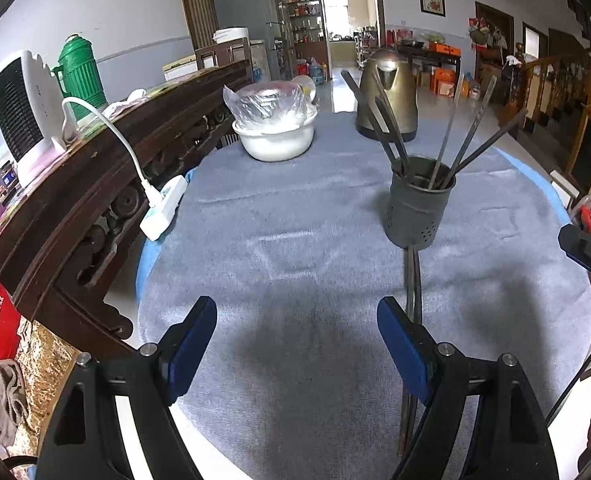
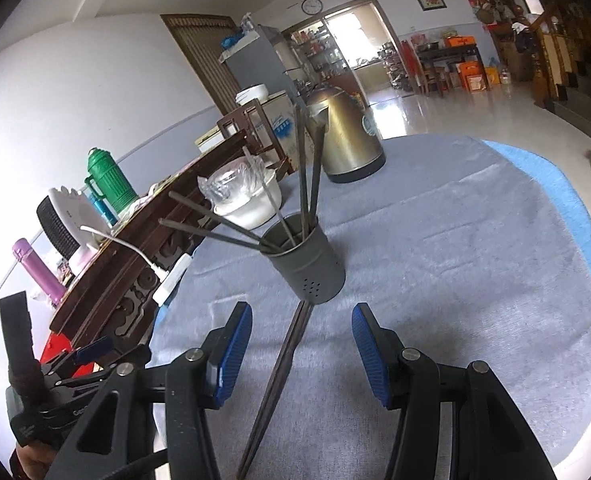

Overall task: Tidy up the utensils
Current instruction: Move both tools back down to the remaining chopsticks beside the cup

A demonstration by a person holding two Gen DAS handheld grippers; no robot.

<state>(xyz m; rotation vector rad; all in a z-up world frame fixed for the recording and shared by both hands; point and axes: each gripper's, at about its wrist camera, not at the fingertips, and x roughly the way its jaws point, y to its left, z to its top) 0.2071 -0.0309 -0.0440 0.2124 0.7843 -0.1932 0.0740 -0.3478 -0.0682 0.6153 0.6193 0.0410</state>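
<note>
left gripper [image 1: 297, 344] released, empty. right gripper [image 2: 301, 350] released, straddling chopsticks [image 2: 283, 364] on cloth [image 2: 455, 260], not gripping; their far ends hidden behind holder [image 2: 305, 264].

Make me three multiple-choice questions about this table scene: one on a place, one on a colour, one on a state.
1. Where do the loose chopsticks lie?
A. in the bowl
B. on the cloth before the holder
C. on the kettle

2. What colour are the pads on the fingers?
A. red
B. green
C. blue

3. What is the right gripper doing?
A. open, gripping nothing
B. clamped on the holder
C. holding a spoon

Answers: B, they lie flat on the grey cloth below the holder; C, the ribbed pads are blue; A, the pads stand apart either side of the chopsticks.
</note>
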